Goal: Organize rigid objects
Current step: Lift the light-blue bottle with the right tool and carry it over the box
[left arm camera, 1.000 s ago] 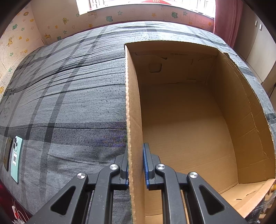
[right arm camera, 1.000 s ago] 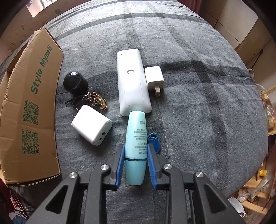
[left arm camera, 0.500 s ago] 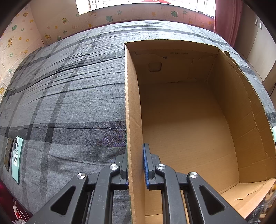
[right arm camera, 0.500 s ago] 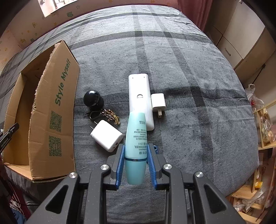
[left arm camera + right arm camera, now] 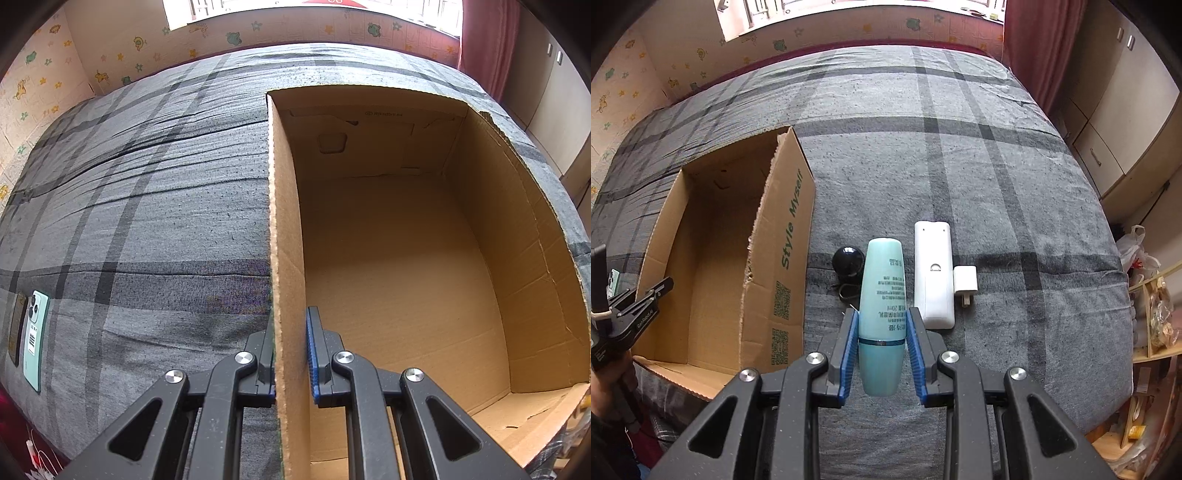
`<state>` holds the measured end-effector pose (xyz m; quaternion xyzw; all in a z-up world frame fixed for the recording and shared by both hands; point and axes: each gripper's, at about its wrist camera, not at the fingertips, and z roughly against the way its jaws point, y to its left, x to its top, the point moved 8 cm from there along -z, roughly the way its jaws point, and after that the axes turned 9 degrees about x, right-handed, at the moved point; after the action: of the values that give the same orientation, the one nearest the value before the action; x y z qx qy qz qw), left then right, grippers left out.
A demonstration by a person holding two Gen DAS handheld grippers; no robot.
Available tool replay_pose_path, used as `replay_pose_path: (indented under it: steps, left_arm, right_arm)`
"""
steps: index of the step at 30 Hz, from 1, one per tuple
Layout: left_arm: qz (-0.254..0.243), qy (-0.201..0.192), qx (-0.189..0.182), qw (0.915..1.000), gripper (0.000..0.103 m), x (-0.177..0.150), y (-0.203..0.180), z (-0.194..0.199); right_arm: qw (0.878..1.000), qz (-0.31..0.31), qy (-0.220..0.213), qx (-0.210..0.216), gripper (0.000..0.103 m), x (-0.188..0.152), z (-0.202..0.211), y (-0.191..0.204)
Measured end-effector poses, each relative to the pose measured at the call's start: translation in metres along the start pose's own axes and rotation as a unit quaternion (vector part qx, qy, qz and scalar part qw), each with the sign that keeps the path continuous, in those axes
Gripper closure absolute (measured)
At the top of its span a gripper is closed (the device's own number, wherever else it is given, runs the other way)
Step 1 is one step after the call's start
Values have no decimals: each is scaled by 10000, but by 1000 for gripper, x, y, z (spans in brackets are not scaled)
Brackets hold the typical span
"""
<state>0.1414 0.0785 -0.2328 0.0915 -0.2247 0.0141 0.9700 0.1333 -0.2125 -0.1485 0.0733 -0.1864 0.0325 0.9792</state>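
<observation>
My right gripper (image 5: 882,325) is shut on a pale teal bottle (image 5: 882,295), held lifted above the grey plaid bed. Under and past it lie a white remote (image 5: 932,273), a small white charger plug (image 5: 965,279) and a black round object (image 5: 848,259). The open cardboard box (image 5: 701,266) stands to the left, empty inside. My left gripper (image 5: 290,343) is shut on the box's left wall (image 5: 284,221), one finger inside the box and one outside. In the right wrist view the left gripper (image 5: 646,299) shows at the box's near left corner.
A mint-green phone (image 5: 35,347) lies near the bed's left edge. Cabinets (image 5: 1115,122) and a red curtain (image 5: 1030,48) stand past the bed's right side. Bags and a shelf (image 5: 1152,295) sit at the right, off the bed.
My right gripper has risen with the bottle, and the box has come further into its view at the left. The left gripper has kept still on the box wall.
</observation>
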Motion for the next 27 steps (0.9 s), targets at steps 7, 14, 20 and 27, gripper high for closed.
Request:
replay_pose_path:
  steps: [7,14,20,27]
  left_arm:
    - [-7,16,5,10000,90,0,0,0]
    - [-30,1,15,10000,90,0,0,0]
    - [-8,18,1,10000,90,0,0,0]
    - [9,18,2,10000,90,0,1,-1]
  right_arm:
    - [9995,274,-105,153,76,18,4,29]
    - [9977,561,-177,349,76,33,4,62]
    - [9952,784,-183,552,76,42,-2,92]
    - [9914,999,-82,836,76,45,-23,127]
